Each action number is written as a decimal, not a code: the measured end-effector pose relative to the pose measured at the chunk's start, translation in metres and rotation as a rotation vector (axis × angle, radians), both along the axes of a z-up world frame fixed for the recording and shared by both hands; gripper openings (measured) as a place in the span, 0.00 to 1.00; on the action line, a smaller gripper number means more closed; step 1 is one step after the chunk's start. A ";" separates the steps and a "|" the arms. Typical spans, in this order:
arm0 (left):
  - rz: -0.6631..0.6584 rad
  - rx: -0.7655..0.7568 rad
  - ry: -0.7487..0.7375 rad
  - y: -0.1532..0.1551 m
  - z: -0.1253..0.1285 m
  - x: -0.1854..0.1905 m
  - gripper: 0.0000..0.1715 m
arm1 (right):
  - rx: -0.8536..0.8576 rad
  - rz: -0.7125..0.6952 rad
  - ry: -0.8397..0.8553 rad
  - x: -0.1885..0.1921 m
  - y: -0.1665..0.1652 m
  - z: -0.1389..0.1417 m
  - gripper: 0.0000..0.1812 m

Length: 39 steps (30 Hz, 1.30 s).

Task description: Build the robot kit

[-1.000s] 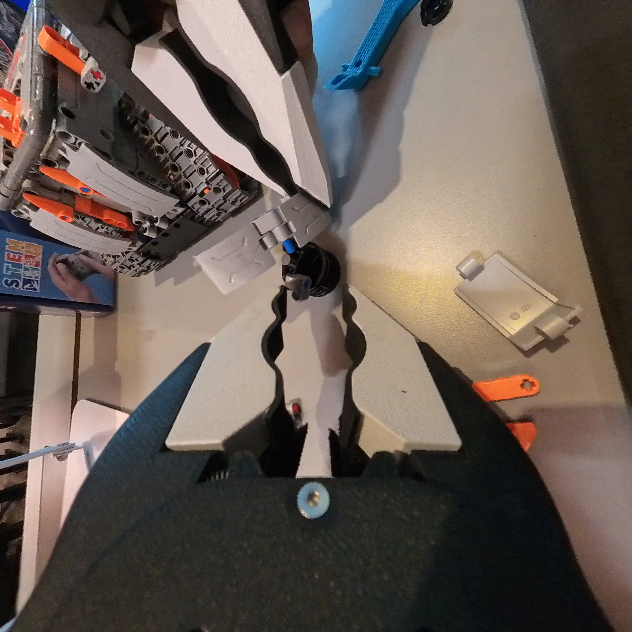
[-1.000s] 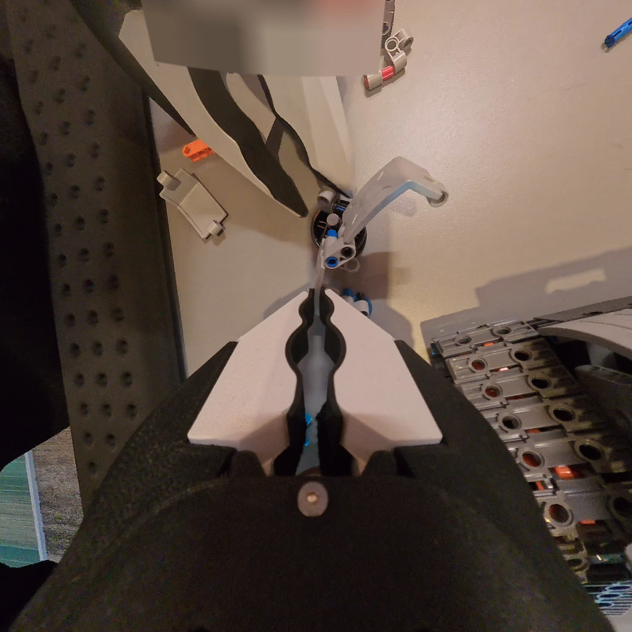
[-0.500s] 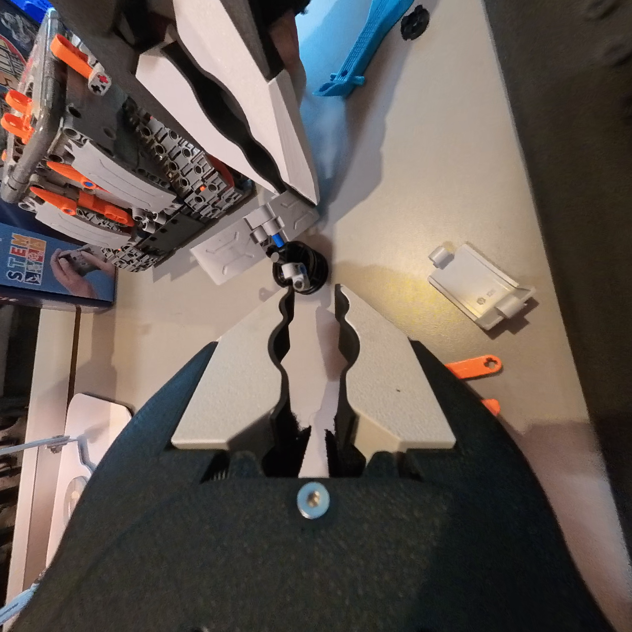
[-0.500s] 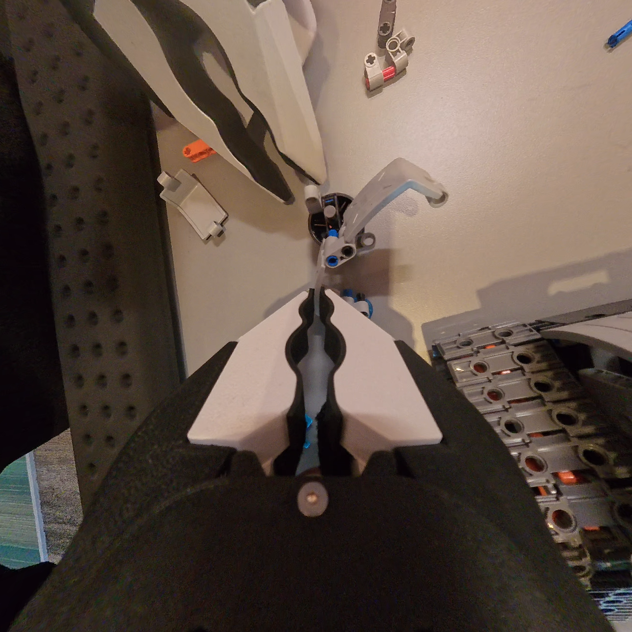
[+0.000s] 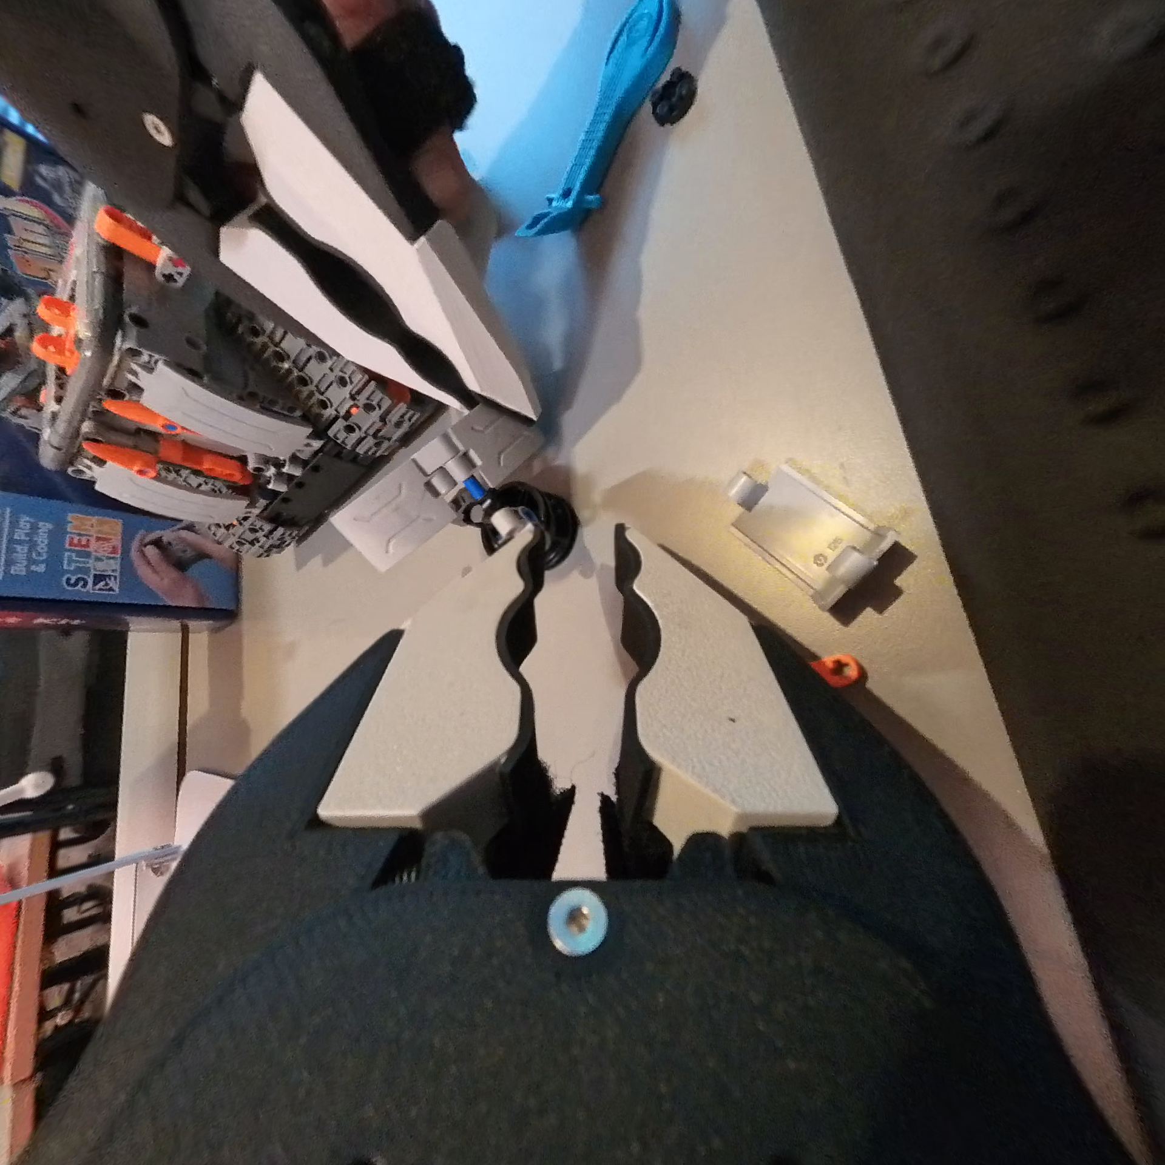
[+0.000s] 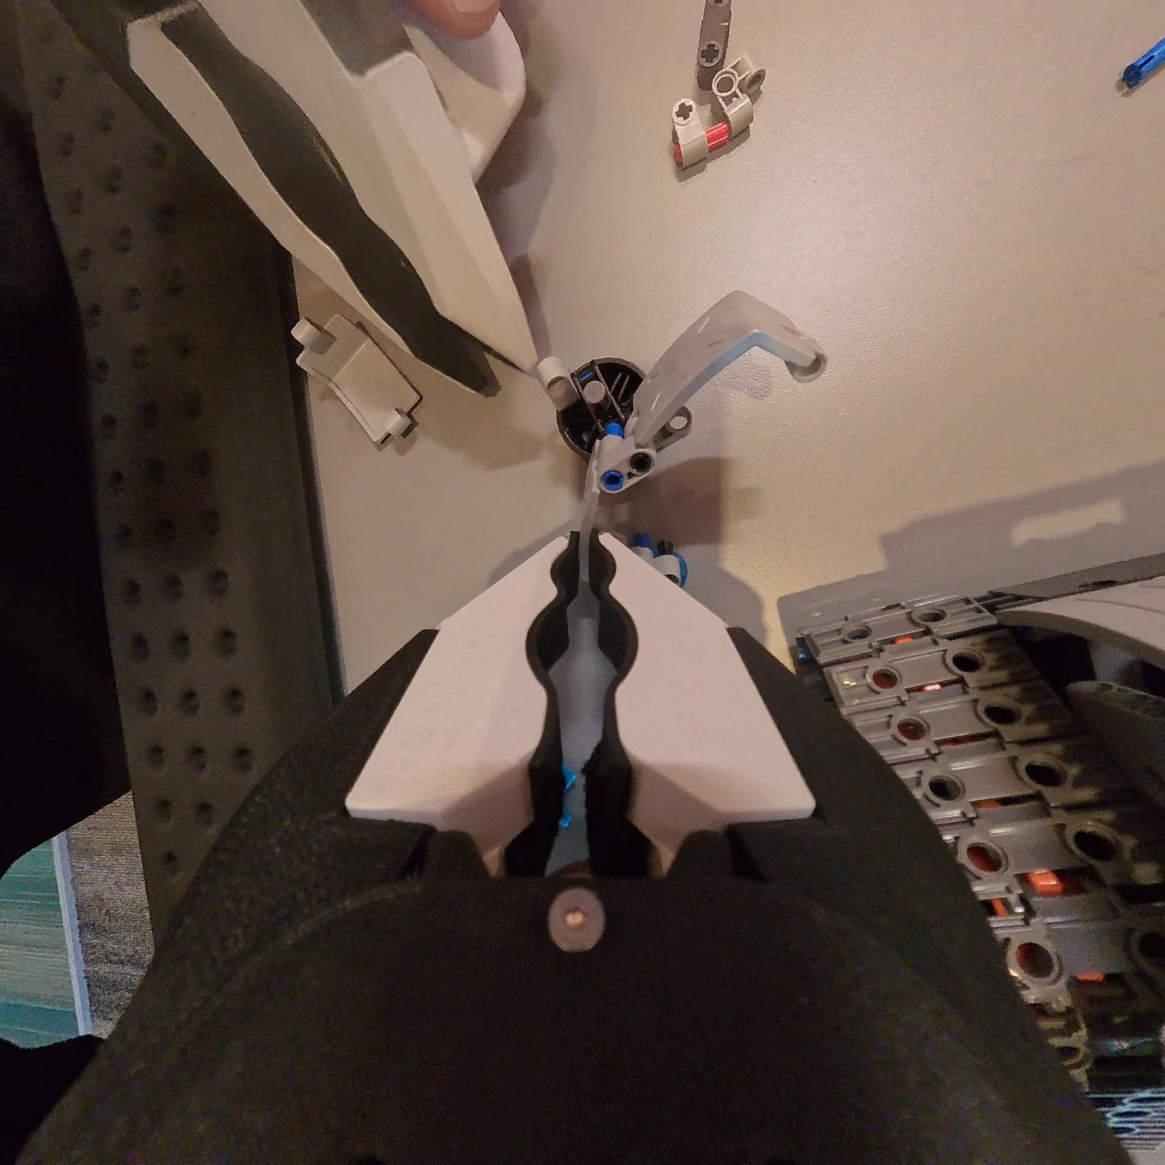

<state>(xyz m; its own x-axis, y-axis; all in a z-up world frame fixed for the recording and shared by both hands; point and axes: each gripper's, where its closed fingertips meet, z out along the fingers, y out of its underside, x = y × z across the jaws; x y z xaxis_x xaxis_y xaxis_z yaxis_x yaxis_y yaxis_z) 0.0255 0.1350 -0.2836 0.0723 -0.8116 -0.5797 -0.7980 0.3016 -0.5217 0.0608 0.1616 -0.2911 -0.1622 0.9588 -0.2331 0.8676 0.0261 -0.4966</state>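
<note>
My right gripper [image 6: 586, 539] is shut on a thin grey curved panel [image 6: 687, 372] and holds it just above the beige table [image 6: 882, 284]. A black wheel [image 6: 596, 403] sits at the panel's connector end, by a blue pin. It also shows in the left wrist view [image 5: 545, 526], with a small grey connector [image 5: 507, 520] on it. My left gripper [image 5: 573, 539] is open and empty, with its left fingertip touching the wheel. In the right wrist view the left gripper [image 6: 504, 372] comes in from the upper left. In the left wrist view the right gripper [image 5: 504, 410] comes in the same way.
A grey tracked model with orange parts [image 5: 220, 410] stands beside the right gripper and shows in the right wrist view too [image 6: 977, 756]. A loose grey panel [image 5: 813, 542], orange pieces [image 5: 835, 668], a blue tool [image 5: 605, 126], a blue box [image 5: 113, 561] and small connectors [image 6: 712, 107] lie around. Dark perforated surface [image 6: 157, 378] borders the table. My right fingertips sit around 5 cm from my left ones.
My left gripper has shifted so the wheel now lies at its left fingertip instead of ahead between the tips. My right gripper has kept its hold on the grey panel, almost still.
</note>
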 end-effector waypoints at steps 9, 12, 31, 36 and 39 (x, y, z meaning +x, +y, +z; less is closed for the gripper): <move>-0.001 -0.003 -0.038 0.000 0.004 0.000 0.12 | -0.002 0.000 0.002 0.000 0.000 0.000 0.00; 0.012 -0.003 -0.019 0.003 0.001 -0.002 0.12 | -0.002 0.001 0.001 0.000 0.000 0.000 0.00; 0.023 -0.023 -0.079 0.005 -0.003 0.001 0.13 | -0.004 -0.006 0.000 0.000 0.001 0.000 0.00; 0.022 -0.019 -0.074 0.005 -0.003 0.001 0.14 | -0.004 -0.007 0.001 0.000 0.002 0.000 0.00; 0.030 0.000 -0.048 0.008 -0.003 -0.003 0.14 | -0.005 -0.007 0.001 0.000 0.002 0.000 0.00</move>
